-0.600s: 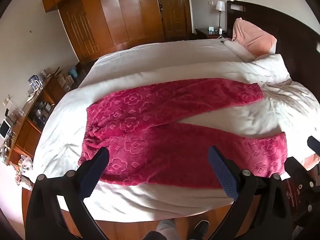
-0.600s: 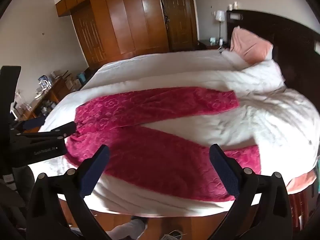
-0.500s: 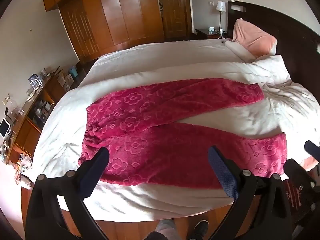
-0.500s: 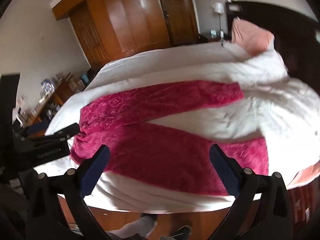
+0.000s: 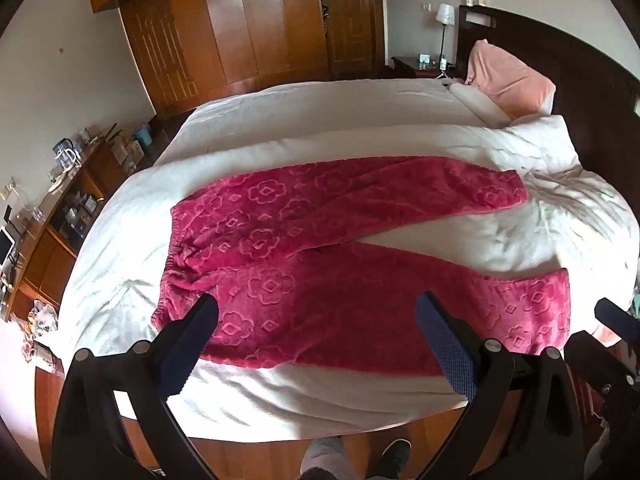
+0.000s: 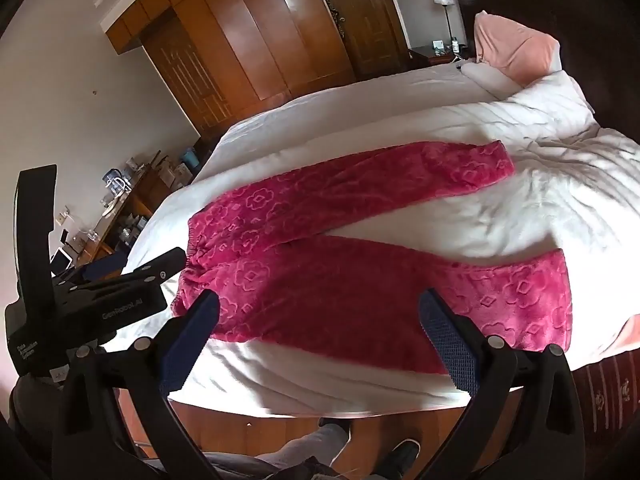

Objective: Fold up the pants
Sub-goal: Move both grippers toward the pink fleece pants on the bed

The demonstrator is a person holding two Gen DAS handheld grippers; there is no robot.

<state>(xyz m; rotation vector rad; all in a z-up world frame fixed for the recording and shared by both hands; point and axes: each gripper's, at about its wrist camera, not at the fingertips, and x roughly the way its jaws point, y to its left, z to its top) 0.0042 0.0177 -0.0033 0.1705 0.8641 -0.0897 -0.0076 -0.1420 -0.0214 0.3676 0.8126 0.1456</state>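
Observation:
Pink fleece pants point(image 5: 320, 248) with a flower pattern lie spread flat on the white bed point(image 5: 320, 120), waistband to the left, both legs stretching right and splayed apart. My left gripper point(image 5: 316, 320) hovers open above the near leg by the waistband, nothing between its blue pads. In the right wrist view the same pants point(image 6: 340, 248) fill the middle, and my right gripper point(image 6: 318, 316) hangs open over the near leg, also holding nothing. The left gripper's body point(image 6: 100, 296) shows at the left edge of that view.
A pink pillow point(image 5: 508, 80) leans on the dark headboard point(image 5: 580, 60) at the right. A wooden wardrobe point(image 5: 240, 28) fills the far wall. A cluttered low cabinet point(image 5: 52, 208) stands left of the bed. A person's feet point(image 5: 360, 456) stand on the wood floor at the near bed edge.
The right wrist view has tilted and shifted a little toward the cuff end. The left gripper and the pants have stayed put. Both grippers remain wide open.

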